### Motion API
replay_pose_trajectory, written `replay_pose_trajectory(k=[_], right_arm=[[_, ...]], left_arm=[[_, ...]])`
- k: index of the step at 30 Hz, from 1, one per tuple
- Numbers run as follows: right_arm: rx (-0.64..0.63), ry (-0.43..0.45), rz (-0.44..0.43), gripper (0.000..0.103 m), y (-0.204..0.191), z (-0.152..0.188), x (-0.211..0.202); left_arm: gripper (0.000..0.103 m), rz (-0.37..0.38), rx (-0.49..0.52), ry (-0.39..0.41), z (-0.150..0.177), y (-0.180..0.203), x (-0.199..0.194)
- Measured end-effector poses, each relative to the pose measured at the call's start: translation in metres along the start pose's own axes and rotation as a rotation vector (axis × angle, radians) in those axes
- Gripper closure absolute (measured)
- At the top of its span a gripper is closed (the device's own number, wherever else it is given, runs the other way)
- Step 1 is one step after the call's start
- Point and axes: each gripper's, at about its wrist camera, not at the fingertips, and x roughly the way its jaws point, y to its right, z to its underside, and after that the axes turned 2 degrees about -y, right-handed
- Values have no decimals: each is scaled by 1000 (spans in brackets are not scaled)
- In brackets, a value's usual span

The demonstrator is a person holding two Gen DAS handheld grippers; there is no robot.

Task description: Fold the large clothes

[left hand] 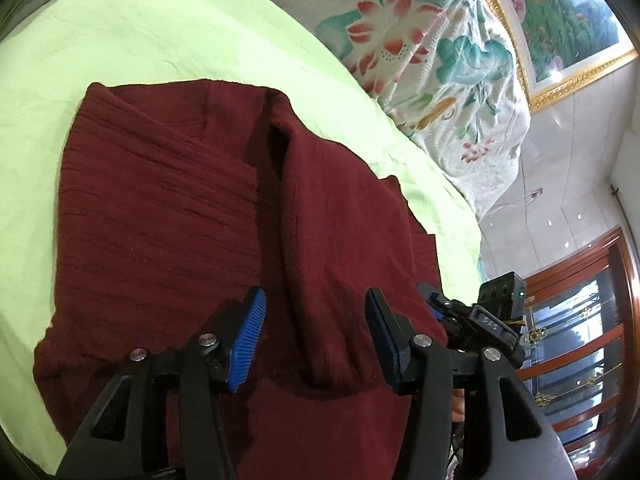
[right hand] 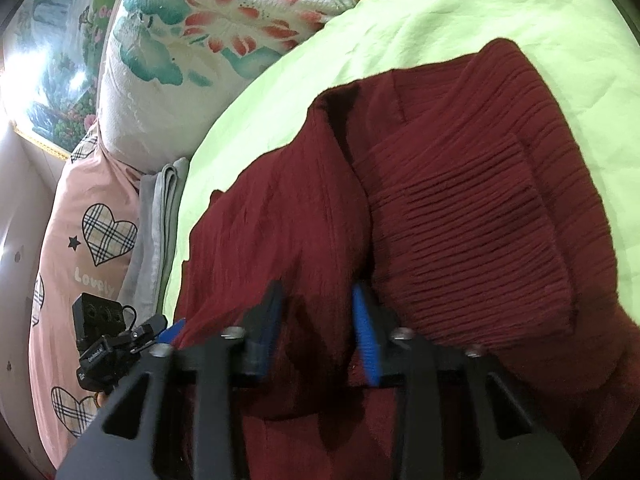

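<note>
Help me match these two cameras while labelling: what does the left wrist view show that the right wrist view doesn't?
Only the left wrist view shows the wooden glass-fronted cabinet. Only the right wrist view shows the pink heart-print pillow and the folded grey cloth beside it. Both show the maroon sweater on the green sheet, the floral quilt, the gold-framed painting, and the other gripper at the frame edge.

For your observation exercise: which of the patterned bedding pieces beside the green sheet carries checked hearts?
The pink pillow, printed with plaid hearts; the white quilt beside it shows red flowers and teal leaves.
</note>
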Motion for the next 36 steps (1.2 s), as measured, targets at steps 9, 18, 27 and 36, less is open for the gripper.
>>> replay_pose_trajectory(k=[9, 18, 27, 36], right_arm=[[-139, 126, -41, 99, -50, -4, -43], [-7, 36, 228, 96, 2, 4, -27], [-254, -42, 240, 94, -60, 17, 7], [-107, 23, 234, 63, -25, 25, -37]], left_arm=[[96, -285, 166, -73, 4, 27, 42], [96, -324, 207, -63, 11, 32, 40], [95, -367, 214, -58, 15, 33, 39], [93, -379, 205, -34, 26, 30, 14]])
